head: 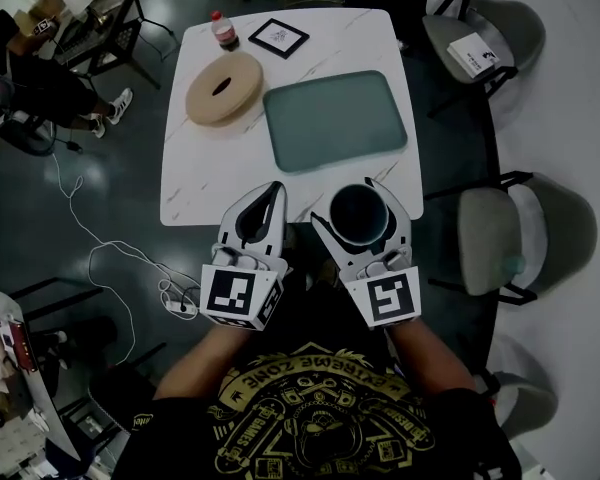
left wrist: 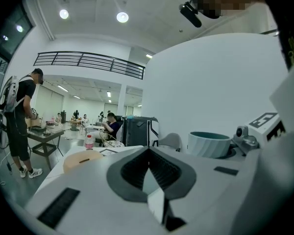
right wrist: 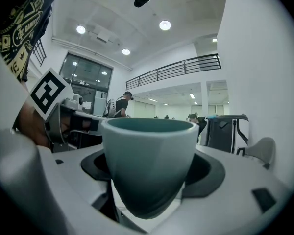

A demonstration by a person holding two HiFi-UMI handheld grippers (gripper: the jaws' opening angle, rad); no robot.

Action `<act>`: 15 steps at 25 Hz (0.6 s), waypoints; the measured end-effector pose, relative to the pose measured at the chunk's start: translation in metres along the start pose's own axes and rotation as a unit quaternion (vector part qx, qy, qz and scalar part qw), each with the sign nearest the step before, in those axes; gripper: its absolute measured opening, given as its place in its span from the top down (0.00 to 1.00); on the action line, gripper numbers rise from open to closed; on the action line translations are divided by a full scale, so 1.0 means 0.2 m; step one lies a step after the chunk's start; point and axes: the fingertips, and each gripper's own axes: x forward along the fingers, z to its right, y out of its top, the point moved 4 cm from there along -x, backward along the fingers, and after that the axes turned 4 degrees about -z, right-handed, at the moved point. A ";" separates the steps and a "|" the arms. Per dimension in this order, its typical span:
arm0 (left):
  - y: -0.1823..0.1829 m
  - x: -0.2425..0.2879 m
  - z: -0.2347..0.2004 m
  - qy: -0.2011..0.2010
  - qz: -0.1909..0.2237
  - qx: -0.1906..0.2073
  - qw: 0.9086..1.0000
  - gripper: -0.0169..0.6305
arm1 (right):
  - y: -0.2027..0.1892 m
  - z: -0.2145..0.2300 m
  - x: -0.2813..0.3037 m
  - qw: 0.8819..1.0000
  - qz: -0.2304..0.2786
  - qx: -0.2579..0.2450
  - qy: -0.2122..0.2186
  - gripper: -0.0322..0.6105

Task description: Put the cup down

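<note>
A teal cup (head: 359, 215) with a dark inside stands upright between the jaws of my right gripper (head: 361, 194), which is shut on it just off the near edge of the white table (head: 195, 183). In the right gripper view the cup (right wrist: 149, 153) fills the middle, its sides pressed by the dark pads (right wrist: 208, 173). My left gripper (head: 274, 188) hangs beside it to the left, its jaws shut with nothing between them. From the left gripper view I see the cup (left wrist: 209, 143) off to the right, past the closed tips of the left gripper (left wrist: 148, 150).
On the table lie a green tray (head: 335, 118), a tan wooden ring (head: 224, 87), a small bottle (head: 223, 30) and a black framed card (head: 278, 37). Grey chairs (head: 525, 233) stand to the right. A white cable (head: 100, 253) runs over the floor at left.
</note>
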 end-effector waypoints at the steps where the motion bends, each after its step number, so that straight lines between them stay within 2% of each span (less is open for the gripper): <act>1: 0.00 0.01 -0.01 -0.001 -0.001 -0.001 1.000 0.96 | 0.00 0.00 0.02 1.000 -0.002 -0.002 -0.001 0.36; 15: -0.09 0.33 -0.20 -0.021 -0.038 -0.001 0.999 0.96 | -0.07 0.15 0.35 0.999 -0.030 0.007 -0.023 0.36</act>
